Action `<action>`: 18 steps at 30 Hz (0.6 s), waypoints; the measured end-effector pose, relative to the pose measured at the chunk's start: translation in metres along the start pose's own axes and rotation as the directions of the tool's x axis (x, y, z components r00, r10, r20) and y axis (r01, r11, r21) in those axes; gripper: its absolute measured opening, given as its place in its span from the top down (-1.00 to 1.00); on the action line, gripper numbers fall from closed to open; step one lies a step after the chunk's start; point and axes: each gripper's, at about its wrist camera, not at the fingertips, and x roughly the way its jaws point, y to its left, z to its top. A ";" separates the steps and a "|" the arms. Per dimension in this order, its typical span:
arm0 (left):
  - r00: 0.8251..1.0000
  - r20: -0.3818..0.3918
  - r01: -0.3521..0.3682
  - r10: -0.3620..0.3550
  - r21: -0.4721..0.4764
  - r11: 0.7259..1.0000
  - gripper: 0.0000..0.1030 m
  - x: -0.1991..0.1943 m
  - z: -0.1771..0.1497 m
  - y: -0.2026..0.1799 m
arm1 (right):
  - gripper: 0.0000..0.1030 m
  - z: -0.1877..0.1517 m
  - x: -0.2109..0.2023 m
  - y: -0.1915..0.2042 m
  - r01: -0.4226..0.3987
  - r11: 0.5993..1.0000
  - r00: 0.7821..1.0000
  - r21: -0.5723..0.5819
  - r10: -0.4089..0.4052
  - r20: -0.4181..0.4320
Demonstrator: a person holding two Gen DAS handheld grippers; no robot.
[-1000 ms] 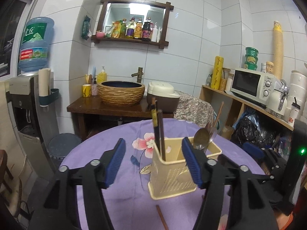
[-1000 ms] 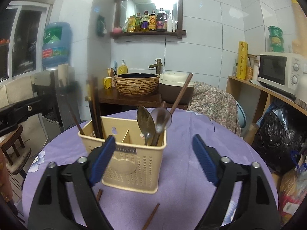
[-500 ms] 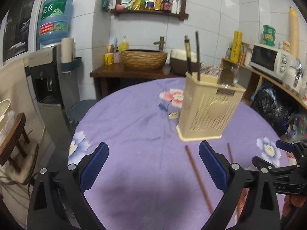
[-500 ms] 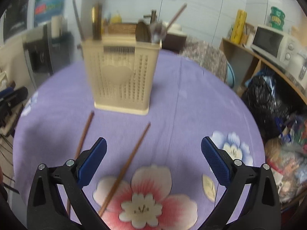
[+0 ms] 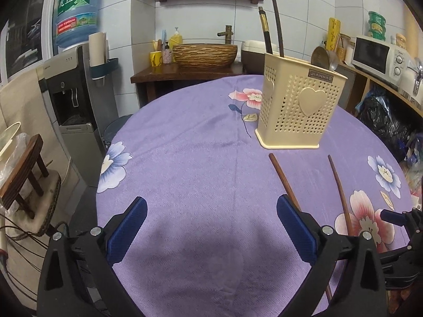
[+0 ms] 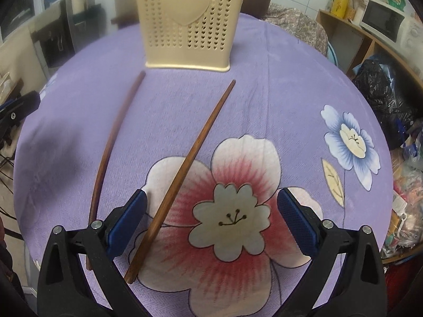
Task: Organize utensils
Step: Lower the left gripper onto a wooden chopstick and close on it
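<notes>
A cream perforated utensil holder (image 5: 298, 105) (image 6: 189, 21) stands on the table with dark chopsticks (image 5: 277, 26) and spoons (image 5: 321, 58) in it. Two brown chopsticks lie loose on the cloth in front of it. The left chopstick (image 5: 283, 177) (image 6: 113, 137) runs behind one finger in each view. The right chopstick (image 5: 339, 185) (image 6: 190, 155) passes between the right gripper's jaws, near its left pad, untouched. My left gripper (image 5: 211, 203) hangs over bare cloth, its jaws opening with nothing between them. My right gripper (image 6: 211, 195) is open and points down at the pink flower.
The round table (image 5: 185, 158) wears a purple flowered cloth. A water dispenser (image 5: 71, 100) and a wooden stool (image 5: 23, 163) stand to the left. Behind is a sink counter (image 5: 206, 55). A shelf with a microwave (image 5: 375, 55) and black bags (image 6: 383, 92) lie to the right.
Both grippers have pulled back from the holder, sunk and tipped down toward the cloth. Their jaws have spread wider. The two loose chopsticks have come fully into view.
</notes>
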 end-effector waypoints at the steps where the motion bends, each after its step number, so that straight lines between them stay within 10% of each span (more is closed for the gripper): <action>1: 1.000 -0.001 0.002 -0.002 0.003 1.000 -0.89 0.000 -0.001 -0.002 | -0.89 0.000 -0.001 0.001 -0.003 1.000 1.000 0.002 0.003 0.004; 13: 0.999 -0.031 0.042 -0.041 0.016 0.999 -0.89 0.001 -0.006 -0.012 | -0.89 -0.015 -0.012 -0.033 0.109 0.994 0.994 0.002 -0.109 -0.011; 18: 0.995 -0.055 0.089 -0.088 0.026 0.996 -0.89 0.005 -0.008 -0.023 | -0.89 -0.015 -0.014 -0.048 0.028 0.999 0.999 0.047 -0.029 0.029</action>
